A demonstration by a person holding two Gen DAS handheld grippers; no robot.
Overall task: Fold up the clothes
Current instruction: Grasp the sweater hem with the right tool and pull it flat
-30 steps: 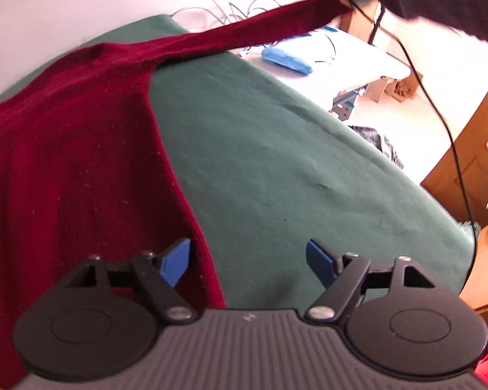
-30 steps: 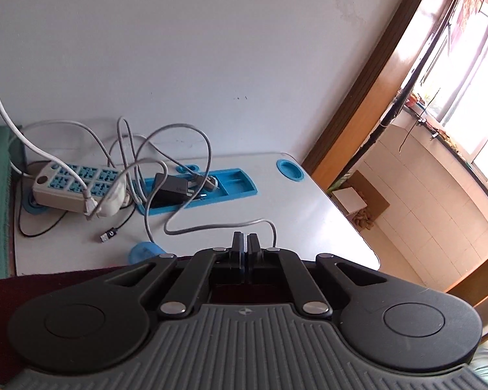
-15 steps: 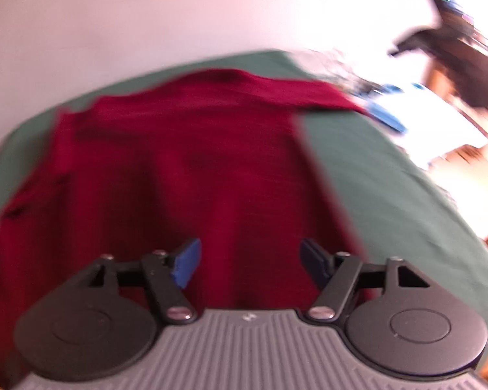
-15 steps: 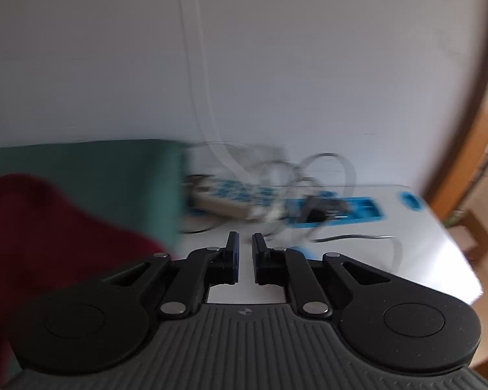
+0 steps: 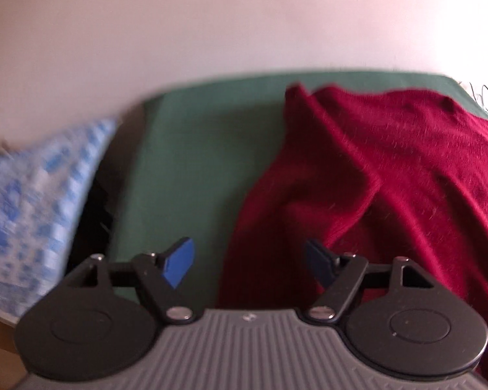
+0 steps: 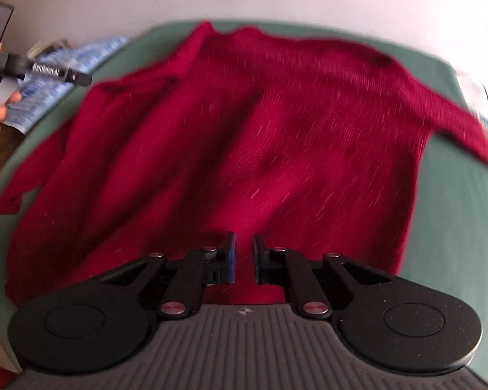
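Both cameras swung off the cable desk onto green-covered table [image 6: 455, 227], white wall [image 5: 211, 26] behind. One red sweater [image 6: 244, 130] ahead of right gripper [image 6: 244, 256], slightly parted, empty; left gripper [image 5: 249, 260] opening, empty.

green cloth [image 5: 192, 162], blue checked fabric [image 5: 39, 201], pale wall [image 5: 211, 19]

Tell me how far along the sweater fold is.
Early. Done: the red sweater lies spread on the green cloth, sleeves out to both sides. In hand: nothing; the left gripper is opening, empty, and the right gripper has a narrow gap, gripping nothing. Left: every fold.
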